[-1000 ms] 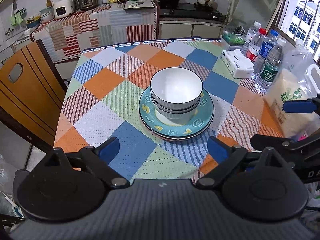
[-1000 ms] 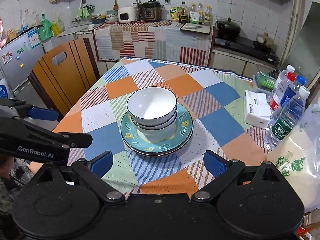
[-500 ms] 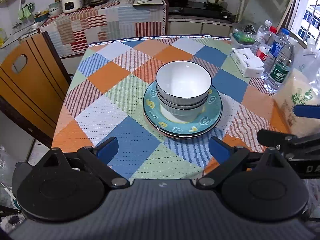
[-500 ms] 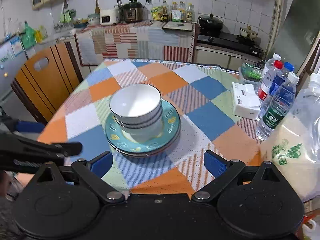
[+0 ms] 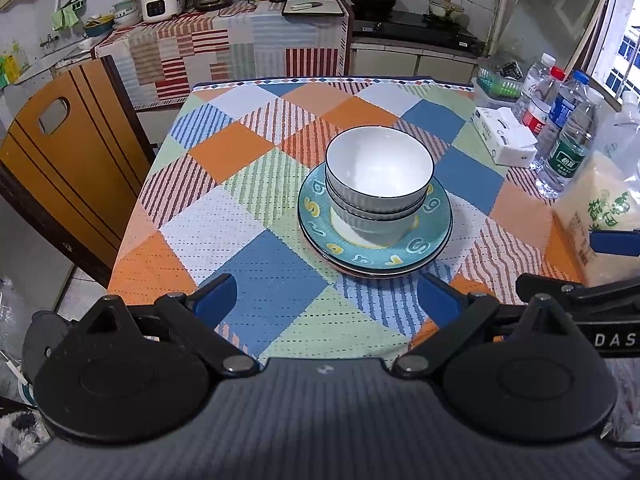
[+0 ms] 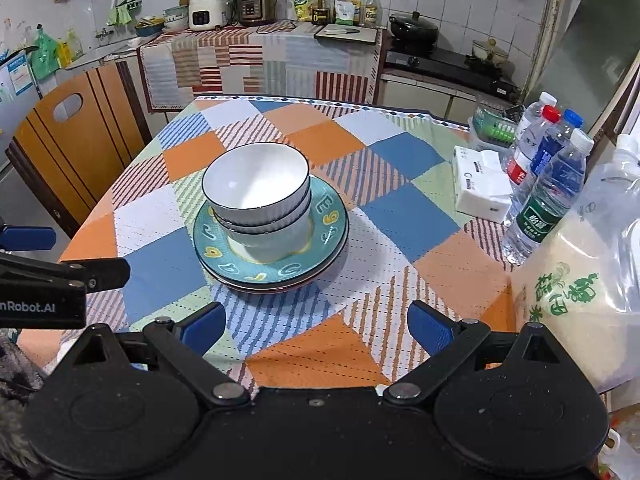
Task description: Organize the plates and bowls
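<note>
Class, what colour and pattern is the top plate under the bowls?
Teal with yellow and white letters, on the top plate; right wrist view.

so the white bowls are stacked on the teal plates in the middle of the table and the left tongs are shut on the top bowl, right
Not quite. The white bowls do sit stacked on the teal plates mid-table, but the left tongs are open and hold nothing; they hover short of the stack, at the near table edge. The left wrist view shows this. The right tongs are open too.
</note>
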Demonstrator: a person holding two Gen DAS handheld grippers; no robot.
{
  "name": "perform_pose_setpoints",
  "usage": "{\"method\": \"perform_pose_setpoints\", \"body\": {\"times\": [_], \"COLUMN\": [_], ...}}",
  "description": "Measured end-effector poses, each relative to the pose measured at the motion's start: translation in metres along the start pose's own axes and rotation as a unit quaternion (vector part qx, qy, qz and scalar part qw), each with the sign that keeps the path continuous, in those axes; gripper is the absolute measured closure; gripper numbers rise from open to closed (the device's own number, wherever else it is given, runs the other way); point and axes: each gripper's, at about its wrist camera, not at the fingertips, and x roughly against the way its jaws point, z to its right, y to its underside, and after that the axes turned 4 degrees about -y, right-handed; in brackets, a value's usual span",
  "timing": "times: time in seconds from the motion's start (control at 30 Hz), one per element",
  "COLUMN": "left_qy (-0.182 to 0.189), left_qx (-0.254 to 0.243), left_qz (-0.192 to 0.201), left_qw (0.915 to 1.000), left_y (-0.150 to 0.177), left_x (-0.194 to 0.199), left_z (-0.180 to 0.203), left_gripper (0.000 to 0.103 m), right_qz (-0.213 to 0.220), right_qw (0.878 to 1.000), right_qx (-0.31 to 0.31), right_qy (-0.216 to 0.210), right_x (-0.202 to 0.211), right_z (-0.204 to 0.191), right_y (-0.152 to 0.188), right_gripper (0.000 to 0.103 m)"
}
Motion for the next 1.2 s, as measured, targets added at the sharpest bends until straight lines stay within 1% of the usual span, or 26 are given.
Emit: {"method": "perform_pose_setpoints", "body": {"times": [0.13,0.33,0.53,0.73,1.2], "left_qy": [0.000,0.005,-0.002,-0.002,-0.004], "left_qx": [-0.004,0.009,0.006,0.011,0.009], "left_qz": [0.001,0.002,0.000,-0.006,0.005], "left_qw": [1.0000,0.9999,1.0000,0.9999,0.9999], "left_y": [0.0005,0.0033,0.0036,0.0029,0.0019], "left_x": [0.0001,0.0015,0.0017,0.0008,0.0035], "left_z": [0.0016,0.0000,0.0000,-0.0019,-0.0025], "left_gripper": [0.005,0.005,0.005,0.005,0.005], "right_qz": [-0.001,0.000,0.001,0.000,-0.003], "right_qw": [1.000,1.000,1.000,1.000,1.000], "right_qx": [-0.004,-0.001,0.000,0.001,-0.003], "right_qy": [0.006,0.009,0.011,0.011,0.014], "right_x": [-0.0001,0.0008,0.0008,0.0004,-0.0001], "right_z": [0.0019,0.0019,0.0011,0.0005,0.0014], "right_y": [0.0007,0.0019,0.0024,0.0025,0.0037], "right_gripper": [0.004,0.004,0.004,0.004,0.004]}}
